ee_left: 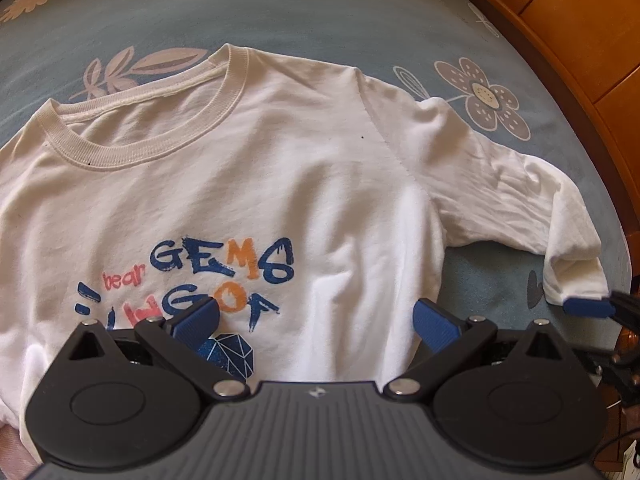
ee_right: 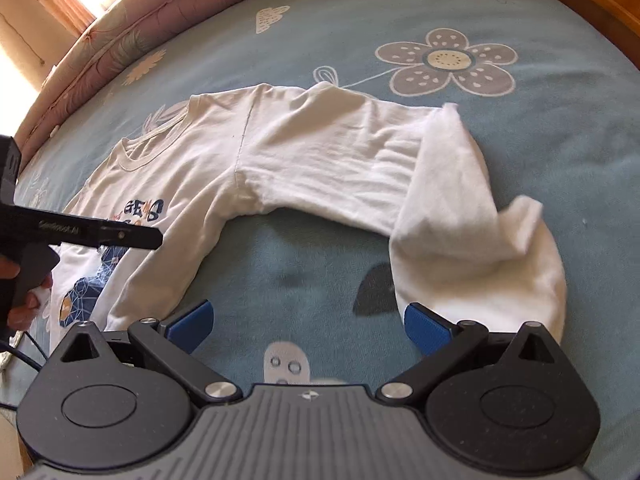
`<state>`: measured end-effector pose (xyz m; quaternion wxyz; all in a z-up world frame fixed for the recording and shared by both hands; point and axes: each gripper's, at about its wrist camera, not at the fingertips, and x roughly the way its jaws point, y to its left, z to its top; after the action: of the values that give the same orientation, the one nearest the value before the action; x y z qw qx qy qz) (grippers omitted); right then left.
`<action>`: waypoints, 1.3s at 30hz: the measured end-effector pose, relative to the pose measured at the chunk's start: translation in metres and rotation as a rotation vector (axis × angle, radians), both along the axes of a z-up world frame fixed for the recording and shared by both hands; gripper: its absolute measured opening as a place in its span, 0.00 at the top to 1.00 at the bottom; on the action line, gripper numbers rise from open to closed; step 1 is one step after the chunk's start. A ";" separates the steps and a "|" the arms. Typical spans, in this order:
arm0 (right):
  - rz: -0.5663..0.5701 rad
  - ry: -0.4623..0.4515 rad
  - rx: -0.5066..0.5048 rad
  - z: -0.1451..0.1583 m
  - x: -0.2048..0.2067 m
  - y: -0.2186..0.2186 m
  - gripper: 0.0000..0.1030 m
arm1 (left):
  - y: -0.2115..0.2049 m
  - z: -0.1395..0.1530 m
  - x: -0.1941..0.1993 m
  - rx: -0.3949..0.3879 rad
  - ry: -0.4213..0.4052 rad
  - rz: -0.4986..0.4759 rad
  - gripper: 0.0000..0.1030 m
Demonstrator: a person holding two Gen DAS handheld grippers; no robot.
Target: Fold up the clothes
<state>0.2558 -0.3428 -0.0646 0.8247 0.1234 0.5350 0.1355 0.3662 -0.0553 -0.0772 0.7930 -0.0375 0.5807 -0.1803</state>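
Observation:
A white long-sleeved shirt (ee_left: 280,160) with a blue and orange print (ee_left: 224,268) lies face up on a blue flowered bedsheet (ee_left: 320,12). My left gripper (ee_left: 316,320) hovers open over the lower chest, one finger above the print and the other near the shirt's side edge. The shirt's sleeve (ee_right: 340,168) stretches out and bends back towards the camera. Its cuff end (ee_right: 480,280) lies just beside the right finger (ee_right: 426,330) of my right gripper (ee_right: 307,326), which is open over bare sheet with nothing between its fingers.
A wooden bed frame (ee_left: 580,60) runs along the right side. A pink flowered quilt (ee_right: 140,20) lies at the far edge of the bed. In the right wrist view a hand (ee_right: 24,300) holds the left gripper's body (ee_right: 100,234), with a cable (ee_right: 24,354) trailing below.

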 end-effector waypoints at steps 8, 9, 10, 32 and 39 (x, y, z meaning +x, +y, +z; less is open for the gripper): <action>-0.137 0.092 -0.039 -0.011 -0.040 -0.033 0.00 | 0.004 0.000 0.001 -0.029 0.004 0.020 0.01; -0.164 0.093 -0.024 -0.012 -0.041 -0.038 0.00 | 0.005 -0.001 0.000 -0.029 0.004 0.021 0.01; -0.181 0.081 -0.009 -0.012 -0.038 -0.041 0.00 | 0.005 -0.001 0.000 -0.028 0.005 0.023 0.01; -0.571 -0.118 0.221 -0.027 -0.028 -0.116 0.00 | -0.010 -0.008 -0.001 0.038 0.005 -0.029 0.01; -0.740 -0.111 0.385 -0.032 -0.041 -0.142 0.00 | -0.016 -0.009 -0.002 0.072 0.007 -0.051 0.01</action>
<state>0.2144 -0.4847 -0.0969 0.8073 0.4516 0.3741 -0.0660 0.3646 -0.0712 -0.0863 0.7868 0.0054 0.5905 -0.1793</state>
